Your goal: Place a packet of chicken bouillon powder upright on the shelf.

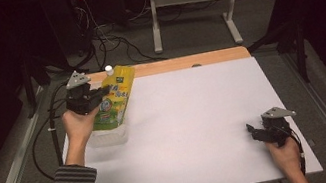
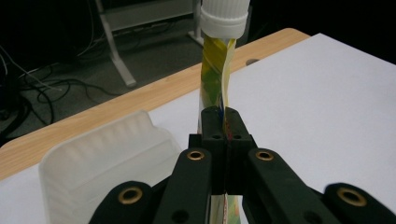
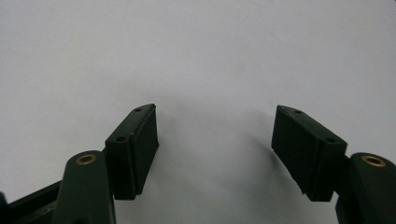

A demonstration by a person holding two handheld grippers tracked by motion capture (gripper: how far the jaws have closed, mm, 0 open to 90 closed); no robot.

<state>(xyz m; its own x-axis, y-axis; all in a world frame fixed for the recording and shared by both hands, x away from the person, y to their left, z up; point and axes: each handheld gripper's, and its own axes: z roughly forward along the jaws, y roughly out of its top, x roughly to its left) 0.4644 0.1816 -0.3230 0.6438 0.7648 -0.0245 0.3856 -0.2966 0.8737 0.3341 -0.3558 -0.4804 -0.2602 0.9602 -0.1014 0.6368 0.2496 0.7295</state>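
White table (image 1: 198, 131), pouch (image 2: 215, 79) pinched in left tongs (image 2: 226, 122)

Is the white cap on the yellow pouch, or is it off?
On: the white cap sits atop the yellow pouch.

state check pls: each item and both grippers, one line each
refill pouch: yellow-green, white cap on, pinched at its edge and held over the tray
left gripper: shut on the refill pouch
clear plastic tray: upright on the table, beside and below the pouch; contents cannot be seen
right gripper: open, nothing between the jaws, low over the white table sheet
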